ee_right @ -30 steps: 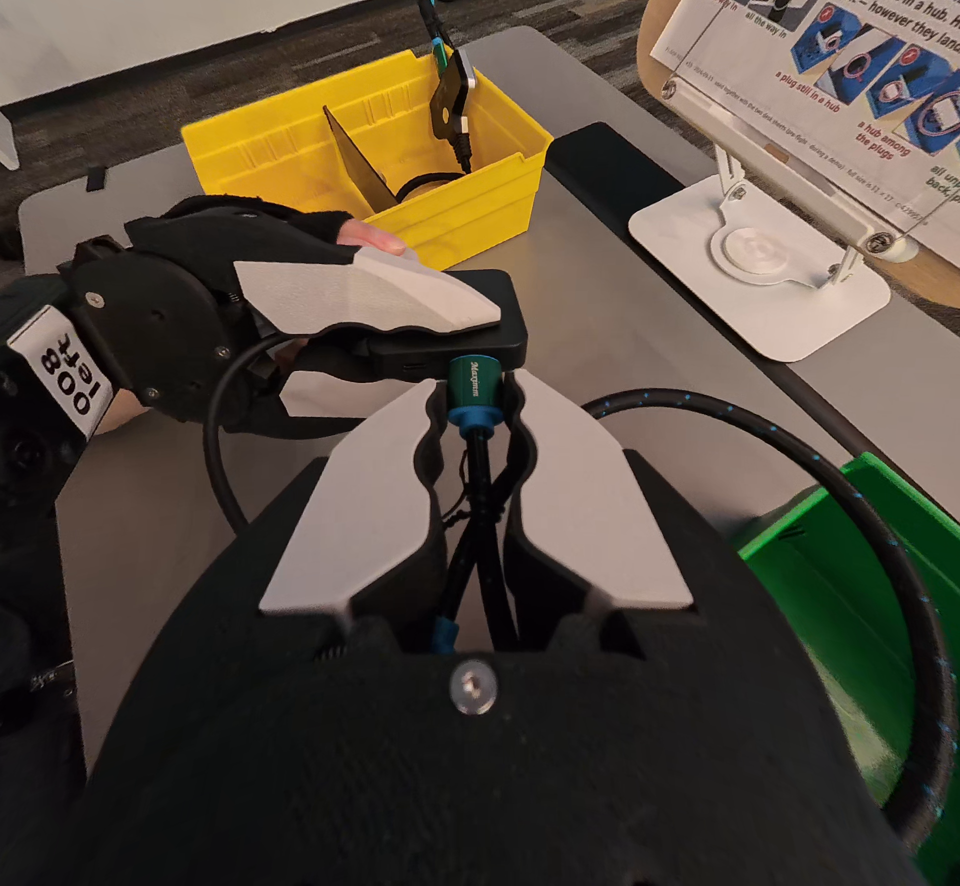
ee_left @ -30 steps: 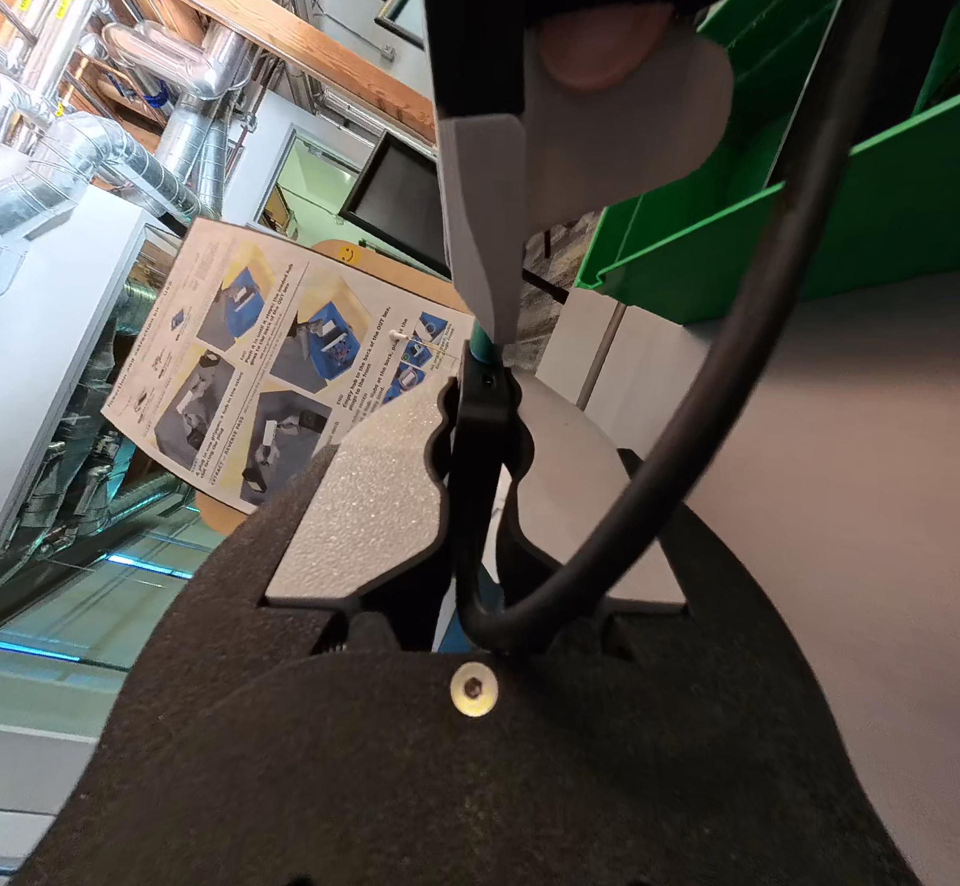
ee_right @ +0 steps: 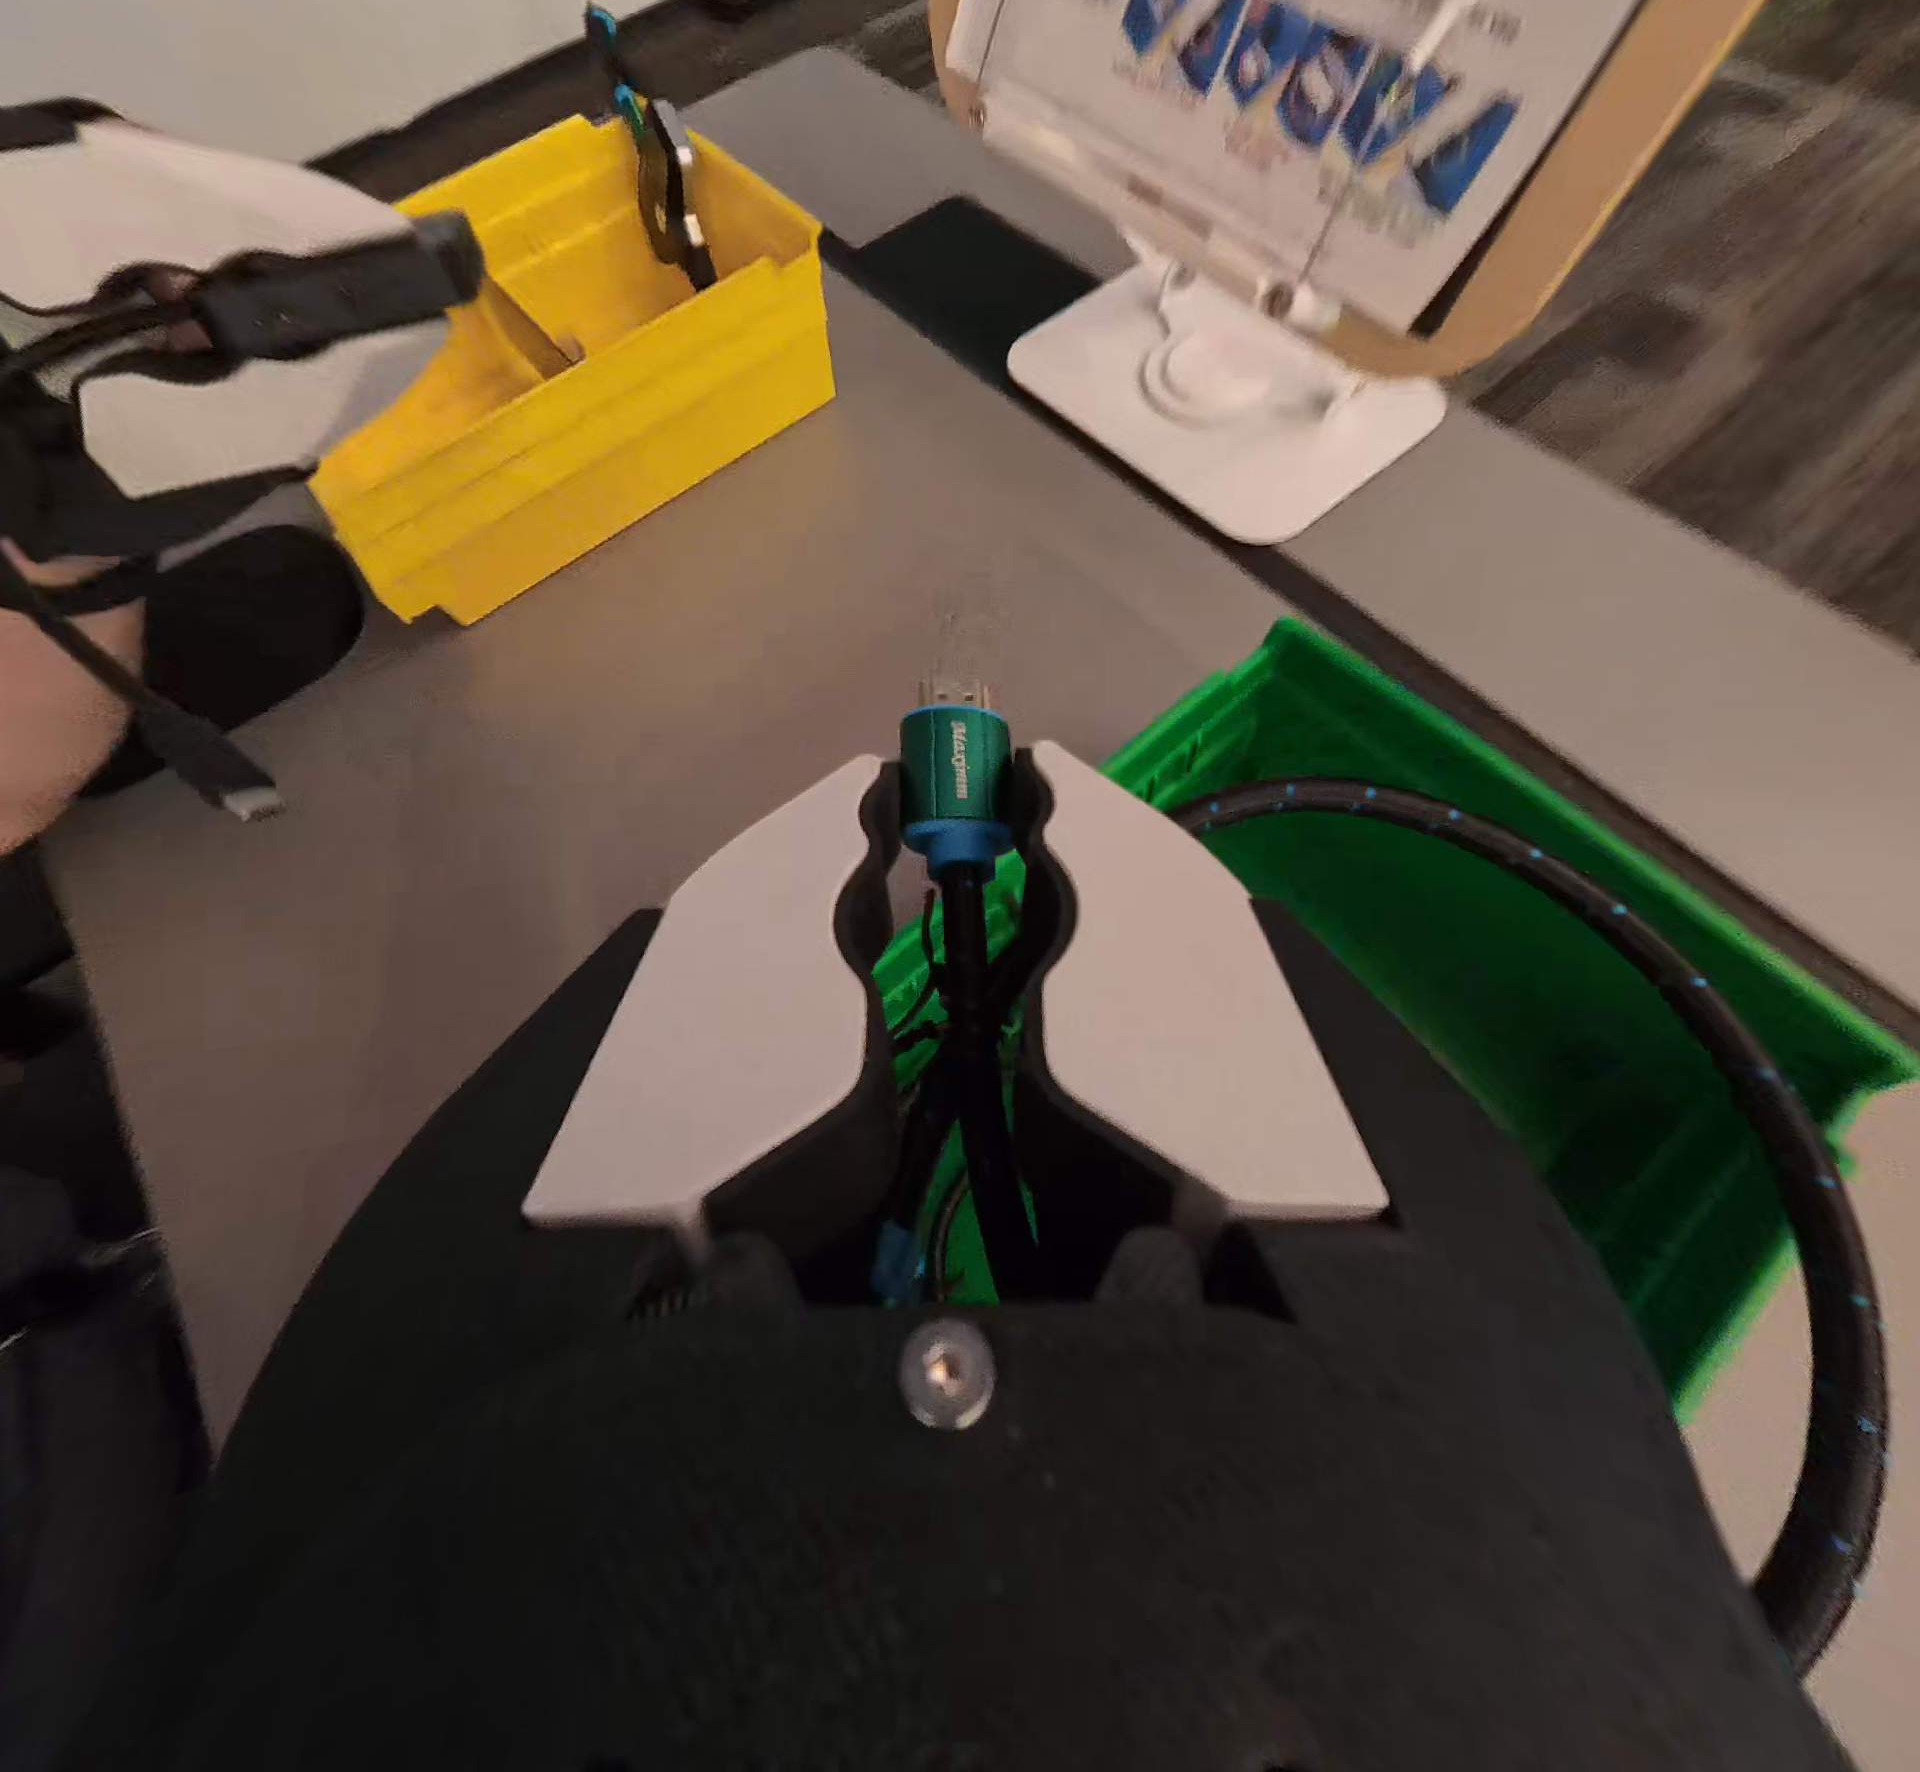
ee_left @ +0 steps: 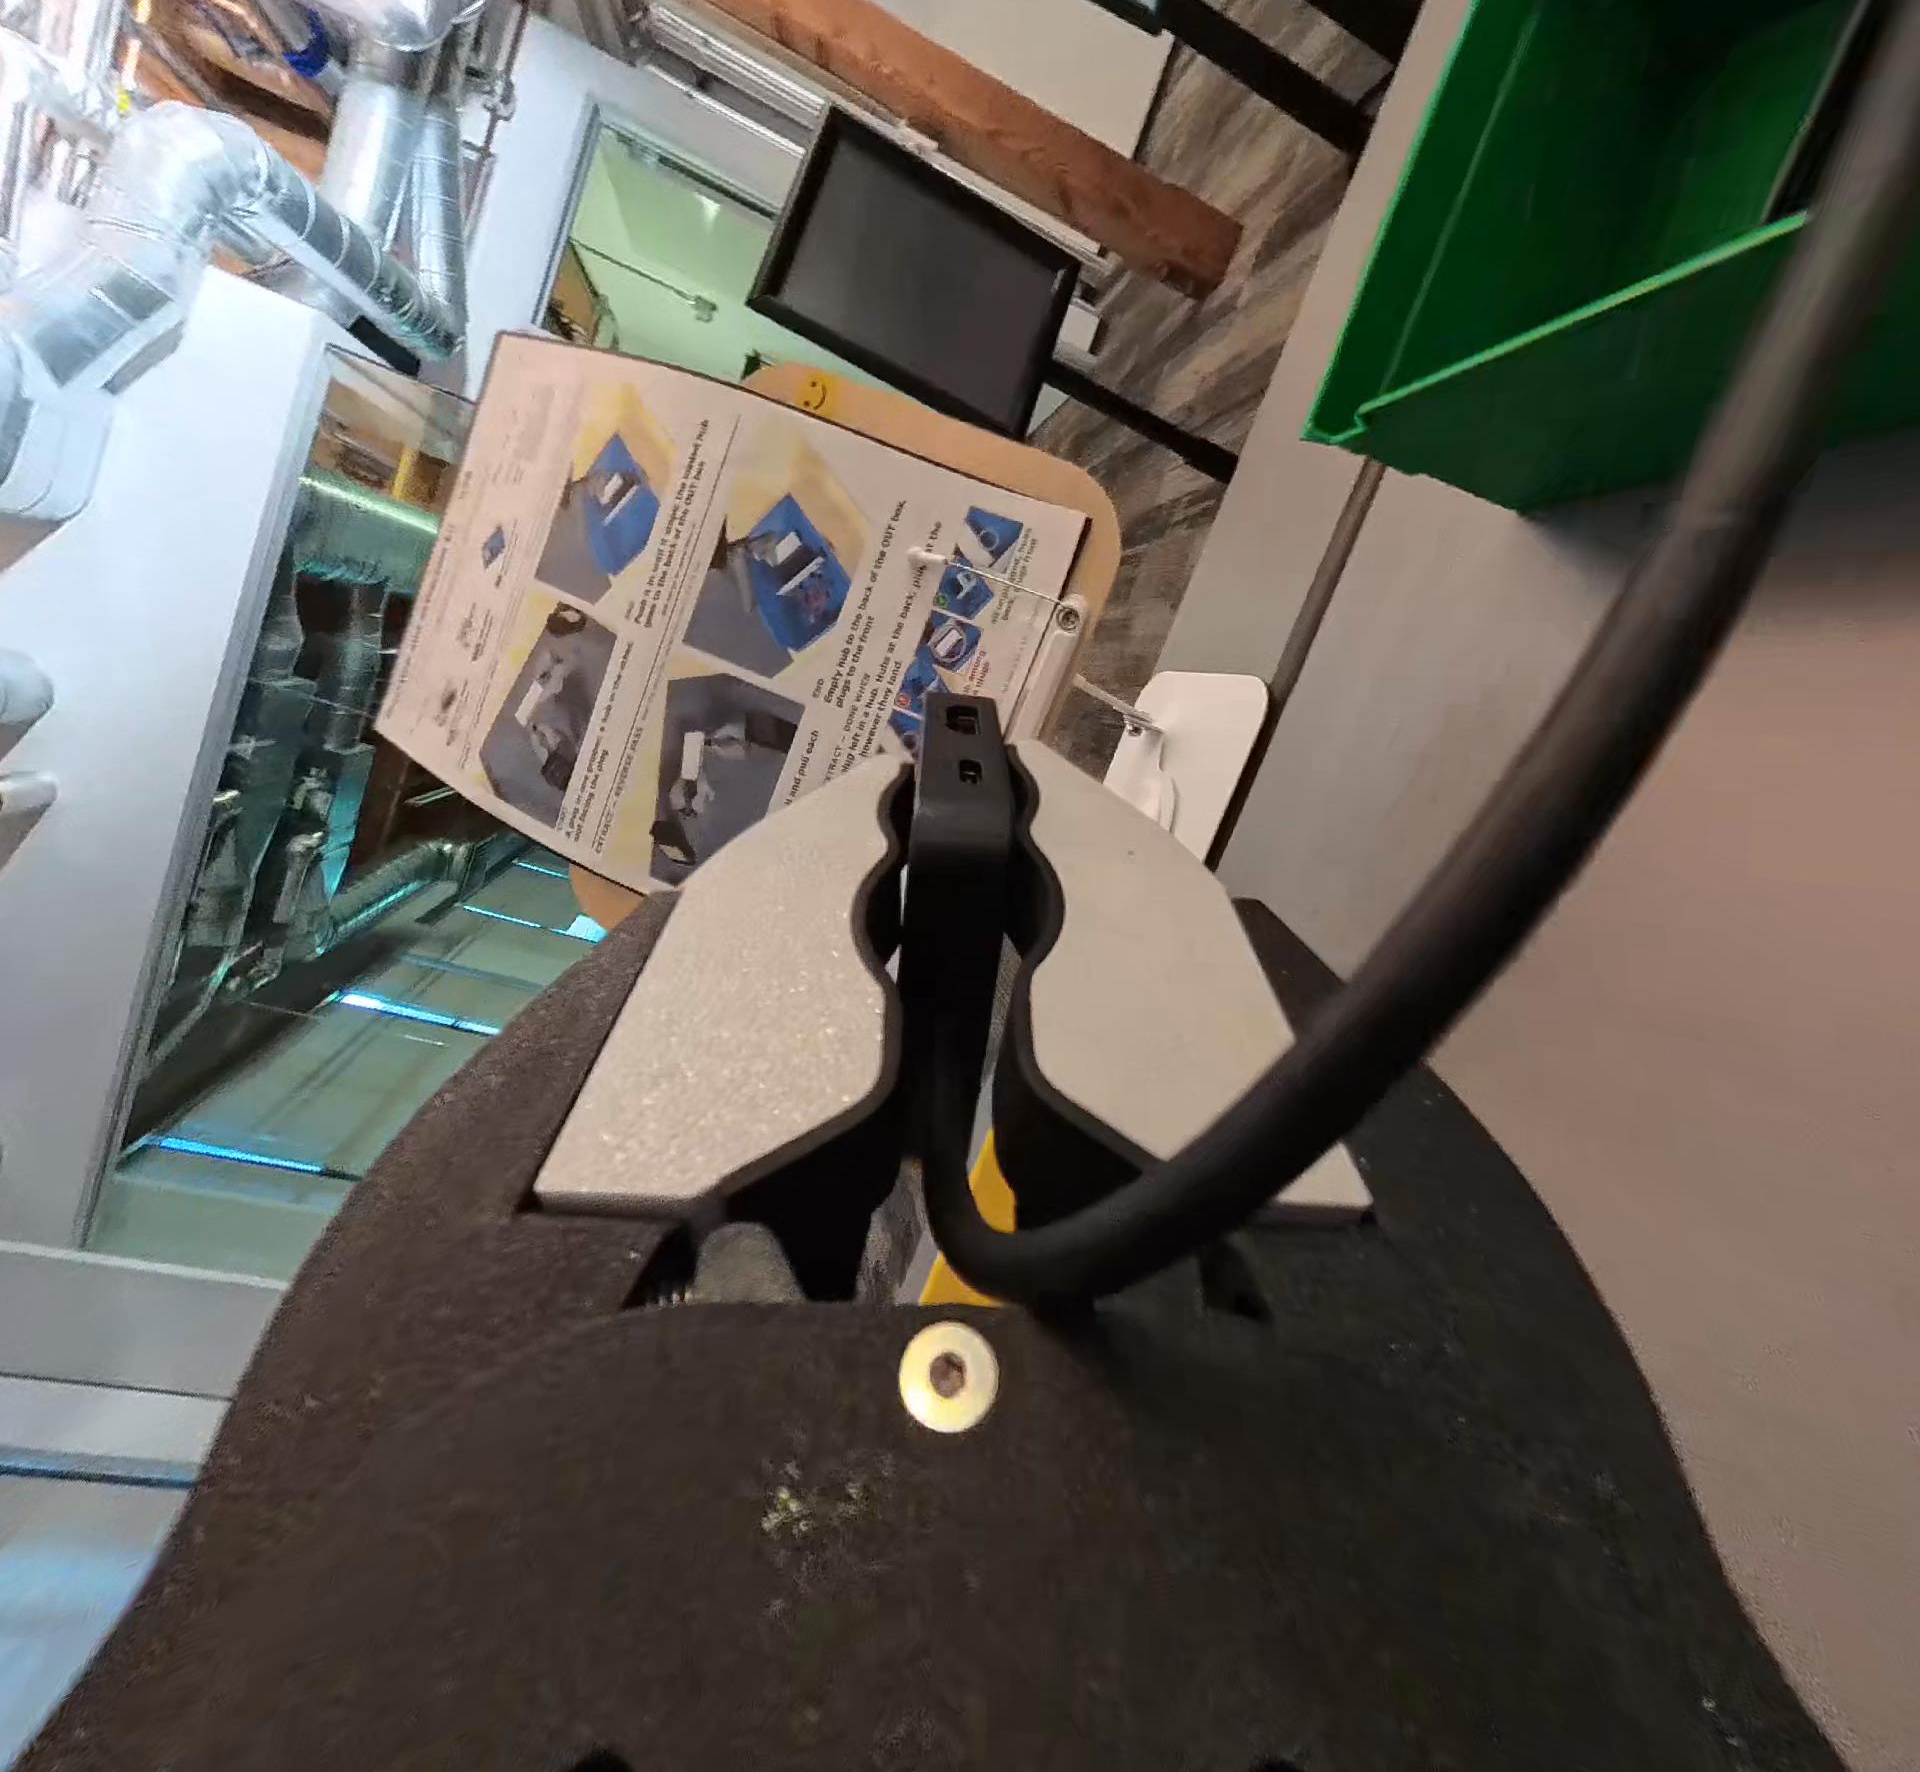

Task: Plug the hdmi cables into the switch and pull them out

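My left gripper (ee_left: 958,787) is shut on a flat black switch (ee_left: 961,787), held edge-on with its ports facing away; its black cable (ee_left: 1538,787) loops off to the right. In the right wrist view the left gripper (ee_right: 457,257) shows at far left, holding the switch (ee_right: 332,299) in the air, and a loose plug (ee_right: 244,792) hangs below it. My right gripper (ee_right: 956,772) is shut on a teal HDMI plug (ee_right: 954,766) with its metal tip free above the table. Its braided cable (ee_right: 1766,1099) arcs over the green bin.
A yellow divided bin (ee_right: 613,413) with another hub and cable stands at the back left of the grey table (ee_right: 675,704). A green bin (ee_right: 1455,995) (ee_left: 1621,216) sits at the right. An instruction sheet on a white stand (ee_right: 1226,413) (ee_left: 727,642) is at the back. Left tips to right tips: about 20 centimetres.
The teal plug has come out of the switch. My right gripper has drawn back with it toward the green bin, and my left gripper has carried the switch away to the left.
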